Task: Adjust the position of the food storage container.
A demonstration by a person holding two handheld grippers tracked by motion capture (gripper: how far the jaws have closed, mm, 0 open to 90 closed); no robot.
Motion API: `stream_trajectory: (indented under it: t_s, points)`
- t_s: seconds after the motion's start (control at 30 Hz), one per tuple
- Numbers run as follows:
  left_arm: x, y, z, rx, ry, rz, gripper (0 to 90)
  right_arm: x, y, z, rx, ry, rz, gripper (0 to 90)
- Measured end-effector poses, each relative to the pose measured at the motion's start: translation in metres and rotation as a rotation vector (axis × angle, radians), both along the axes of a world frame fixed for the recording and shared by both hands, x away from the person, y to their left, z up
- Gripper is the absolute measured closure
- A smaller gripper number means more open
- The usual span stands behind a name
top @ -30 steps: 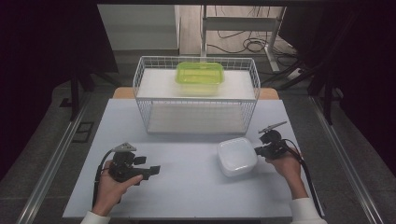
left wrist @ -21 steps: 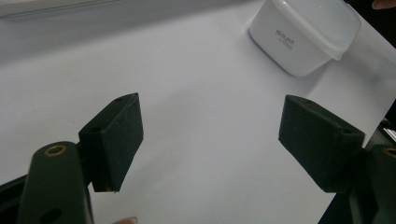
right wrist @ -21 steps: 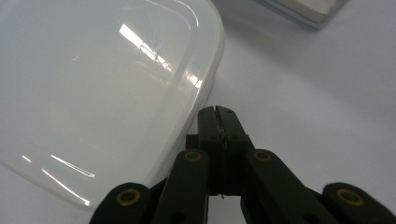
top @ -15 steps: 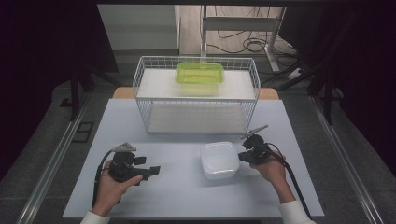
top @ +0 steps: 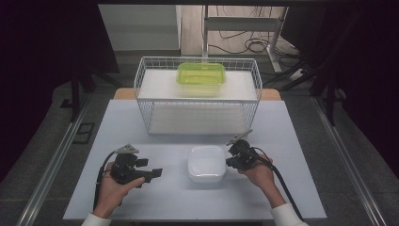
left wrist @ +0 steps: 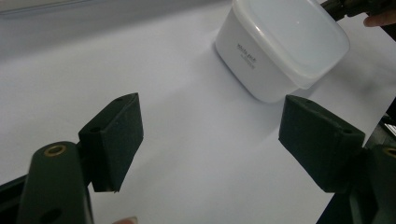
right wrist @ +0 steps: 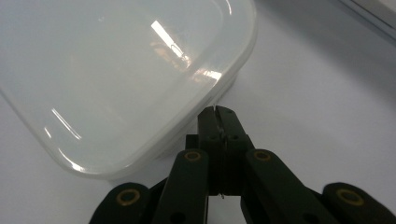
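Observation:
A white lidded plastic container (top: 206,163) sits on the pale table (top: 131,122), near the front and middle. My right gripper (top: 231,159) is shut, and its tips touch the container's right side. In the right gripper view the closed jaws (right wrist: 217,113) meet the rim of the container (right wrist: 116,70), with nothing seen between them. My left gripper (top: 156,173) is open, held low at the front left and pointing right toward the container. In the left gripper view its pads (left wrist: 116,135) stand wide apart, and the container (left wrist: 280,42) lies beyond them.
A white wire basket (top: 197,101) stands at the back middle of the table, turned so that a flat top carries a green lidded container (top: 201,74). Bare table lies between the basket and both grippers. Cables trail from each gripper toward the front edge.
The right gripper has slid left along the table, and the white container has moved left with it, from the right side toward the middle. The left gripper has stayed put.

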State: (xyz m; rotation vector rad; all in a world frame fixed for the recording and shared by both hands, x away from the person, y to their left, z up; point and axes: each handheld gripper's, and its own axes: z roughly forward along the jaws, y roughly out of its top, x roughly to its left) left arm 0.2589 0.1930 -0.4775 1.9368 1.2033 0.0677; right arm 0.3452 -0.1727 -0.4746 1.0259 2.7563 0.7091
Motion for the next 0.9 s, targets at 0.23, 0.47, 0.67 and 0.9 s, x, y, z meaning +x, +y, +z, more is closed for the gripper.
stream_trajectory:
  t_s: [0.23, 0.47, 0.67, 0.9]
  points:
    - [0.000, -0.002, -0.001, 0.004, 0.008, -0.010, 21.1, -0.004, 0.013, -0.005, -0.006, -0.002, 0.030, 88.9]
    - [0.000, -0.001, -0.002, 0.006, 0.010, -0.010, 21.0, -0.005, 0.012, -0.004, -0.002, -0.013, 0.031, 88.9]
    - [0.001, 0.002, -0.003, 0.001, 0.012, -0.001, 21.0, -0.008, -0.002, 0.011, 0.046, -0.053, -0.013, 88.7]
    - [0.001, 0.002, -0.002, 0.000, 0.011, 0.000, 21.0, -0.016, -0.017, 0.024, 0.137, -0.088, -0.057, 70.2]
